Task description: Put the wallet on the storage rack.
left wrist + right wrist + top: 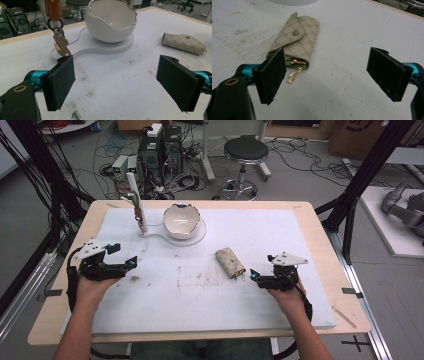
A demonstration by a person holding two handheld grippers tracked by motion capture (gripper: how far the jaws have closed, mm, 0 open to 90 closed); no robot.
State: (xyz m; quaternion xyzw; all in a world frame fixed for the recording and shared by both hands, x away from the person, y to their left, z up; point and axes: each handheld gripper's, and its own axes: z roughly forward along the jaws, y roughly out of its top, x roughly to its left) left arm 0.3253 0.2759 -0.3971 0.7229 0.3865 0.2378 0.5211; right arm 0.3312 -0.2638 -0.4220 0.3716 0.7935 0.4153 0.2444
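Observation:
A beige patterned key pouch (230,262) with a gold clasp lies flat on the white mat, right of centre. My right gripper (261,266) stands open just to its right. In the right gripper view the pouch (297,40) lies ahead, near the left jaw of that gripper (327,75), and nothing sits between the jaws. My left gripper (125,256) is open at the mat's left side. Its own view has this gripper (116,82) facing a white egg-shaped bowl (111,21) and a brown key charm (61,46) hanging from a stand.
The bowl (182,220) rests on a white base (192,240) joined to the upright stand (134,190) at the back of the mat (200,295). Behind the table are a stool (245,152) and computer boxes (160,147) among cables.

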